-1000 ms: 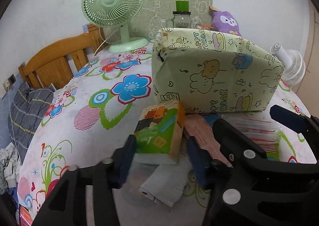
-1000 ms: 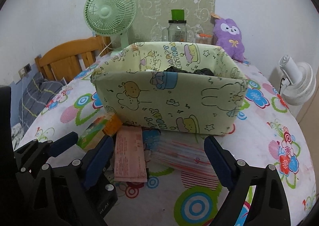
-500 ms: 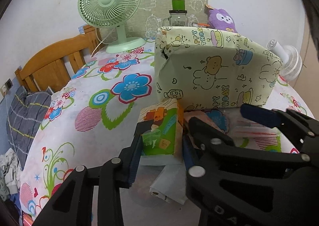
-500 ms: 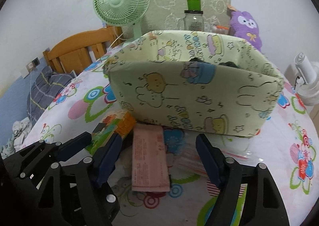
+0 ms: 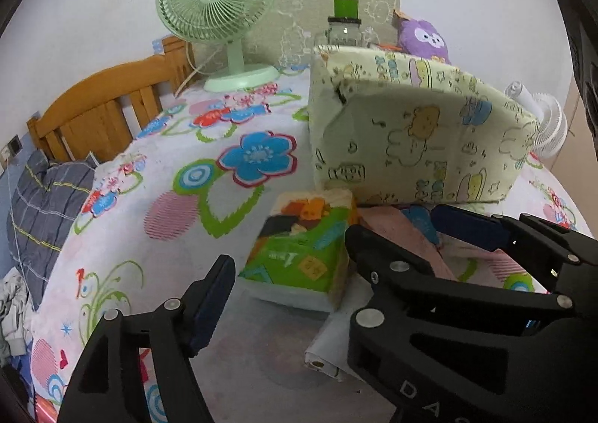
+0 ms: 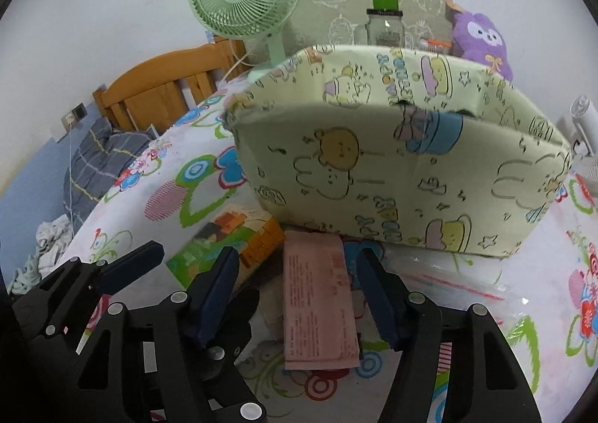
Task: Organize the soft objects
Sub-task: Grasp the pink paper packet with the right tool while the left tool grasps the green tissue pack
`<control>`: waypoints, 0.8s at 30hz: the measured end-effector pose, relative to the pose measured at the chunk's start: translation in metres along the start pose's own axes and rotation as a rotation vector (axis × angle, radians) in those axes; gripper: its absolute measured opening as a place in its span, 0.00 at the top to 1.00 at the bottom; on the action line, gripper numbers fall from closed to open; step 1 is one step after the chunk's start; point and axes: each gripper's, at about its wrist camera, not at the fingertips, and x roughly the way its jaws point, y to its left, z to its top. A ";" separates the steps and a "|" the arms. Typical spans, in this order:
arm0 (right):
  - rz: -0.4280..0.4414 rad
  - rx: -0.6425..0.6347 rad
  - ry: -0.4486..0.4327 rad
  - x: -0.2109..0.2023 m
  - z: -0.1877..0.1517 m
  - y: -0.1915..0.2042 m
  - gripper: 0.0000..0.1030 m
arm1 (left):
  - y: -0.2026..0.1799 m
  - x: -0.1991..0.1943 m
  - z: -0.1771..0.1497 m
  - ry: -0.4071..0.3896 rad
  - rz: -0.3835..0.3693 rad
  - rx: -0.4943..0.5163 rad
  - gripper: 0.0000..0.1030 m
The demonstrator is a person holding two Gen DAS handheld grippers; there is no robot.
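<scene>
My left tongs (image 5: 289, 266) sit spread wide around the green tissue pack (image 5: 304, 251), one pad off its left side, the other at its right edge, nothing clamped yet; a second ago the pack sat between the fingers with a narrower gap and the fingers further back, so I have pushed in and the pack now fills more of the left view; my right tongs (image 6: 297, 292) are also released, straddling the pink packet (image 6: 317, 299), which lies flat on the flowered tablecloth (image 5: 157, 176) just in front of the fabric storage box (image 6: 392, 169); compared with a second ago the right tongs have come lower and closer, from hovering wide over the packet and the clear striped bag (image 6: 459, 284) to bracketing the pink packet alone; both soft items are still on the table, neither lifted, both touching or nearly touching the box's front wall; the box already holds something dark, barely visible over the rim; I judge both grasps are lined up and the next step is closing, then lifting over the rim; risk: the tissue pack leans on the box, so it may tip when squeezed
</scene>
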 end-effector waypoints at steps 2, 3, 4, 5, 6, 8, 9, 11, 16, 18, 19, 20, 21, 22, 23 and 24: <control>-0.003 0.006 0.013 0.003 -0.002 -0.002 0.33 | 0.000 0.003 -0.002 0.011 -0.010 0.001 0.24; -0.003 0.008 0.015 0.003 -0.003 -0.003 0.33 | 0.000 0.005 -0.002 0.015 -0.018 -0.001 0.24; -0.007 0.010 0.016 0.003 -0.003 -0.003 0.33 | 0.000 0.006 -0.002 0.018 -0.026 -0.005 0.24; -0.014 0.013 0.017 0.004 -0.003 -0.004 0.34 | 0.002 0.007 -0.002 0.024 -0.036 -0.014 0.24; -0.017 0.017 0.019 0.004 -0.004 -0.005 0.34 | 0.003 0.008 -0.002 0.030 -0.045 -0.022 0.24; -0.009 0.027 0.027 0.006 -0.004 -0.007 0.34 | 0.005 0.011 -0.001 0.043 -0.058 -0.034 0.23; -0.009 0.030 0.032 0.008 -0.003 -0.007 0.34 | 0.005 0.012 -0.001 0.051 -0.056 -0.036 0.23; -0.008 0.033 0.037 0.009 -0.003 -0.007 0.35 | 0.004 0.012 -0.001 0.055 -0.052 -0.035 0.23; 0.006 0.035 0.040 0.010 -0.004 -0.007 0.45 | 0.000 0.014 0.000 0.062 -0.031 -0.013 0.20; -0.002 0.035 0.042 0.010 -0.004 -0.007 0.49 | -0.003 0.014 0.000 0.059 -0.023 0.003 0.17; -0.003 0.035 0.043 0.010 -0.004 -0.007 0.50 | -0.003 0.014 0.000 0.058 -0.024 0.006 0.17; -0.002 0.037 0.043 0.010 -0.004 -0.008 0.52 | -0.005 0.014 0.001 0.059 -0.026 0.008 0.17; -0.001 0.040 0.043 0.010 -0.004 -0.009 0.53 | -0.006 0.014 0.001 0.058 -0.024 0.010 0.17; 0.001 0.042 0.042 0.010 -0.004 -0.009 0.53 | -0.006 0.014 0.001 0.058 -0.024 0.008 0.17; 0.000 0.042 0.042 0.011 -0.004 -0.009 0.53 | -0.005 0.014 0.001 0.060 -0.026 0.006 0.17; -0.001 0.042 0.042 0.010 -0.004 -0.009 0.53 | -0.005 0.014 0.001 0.060 -0.031 0.006 0.19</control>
